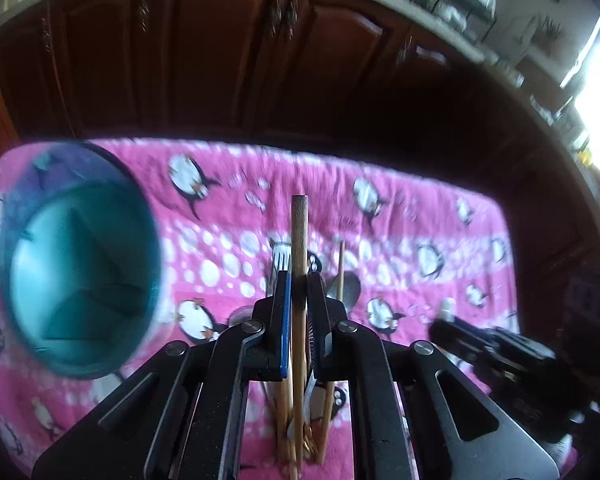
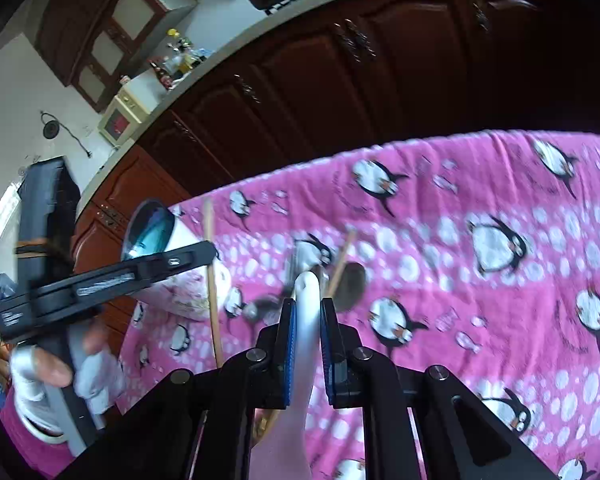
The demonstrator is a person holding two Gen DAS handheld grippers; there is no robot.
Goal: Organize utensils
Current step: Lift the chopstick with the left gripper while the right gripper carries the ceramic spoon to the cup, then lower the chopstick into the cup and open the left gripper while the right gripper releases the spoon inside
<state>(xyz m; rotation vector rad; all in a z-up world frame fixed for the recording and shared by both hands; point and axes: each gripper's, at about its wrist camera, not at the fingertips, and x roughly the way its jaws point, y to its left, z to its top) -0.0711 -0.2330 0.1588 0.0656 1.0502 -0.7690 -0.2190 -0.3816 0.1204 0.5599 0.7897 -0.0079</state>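
My left gripper [image 1: 298,280] is shut on a thick wooden stick [image 1: 299,240] that points up and away above the pink penguin cloth [image 1: 420,216]. A blue-lined cup [image 1: 80,272] lies close on the left, mouth toward me. Below the jaws lie wooden chopsticks [image 1: 286,424], a fork [image 1: 280,258] and a metal spoon [image 1: 350,286]. My right gripper [image 2: 308,308] is shut on a white utensil handle [image 2: 306,320]. In the right wrist view the left gripper [image 2: 210,252] holds its stick [image 2: 211,276] beside the cup [image 2: 152,232].
Dark wooden cabinets [image 1: 220,52] stand behind the table's far edge under a countertop [image 2: 204,68] with a pot and bottles. The right gripper [image 1: 446,312] enters the left wrist view at lower right. A gloved hand [image 2: 40,376] holds the left gripper's handle.
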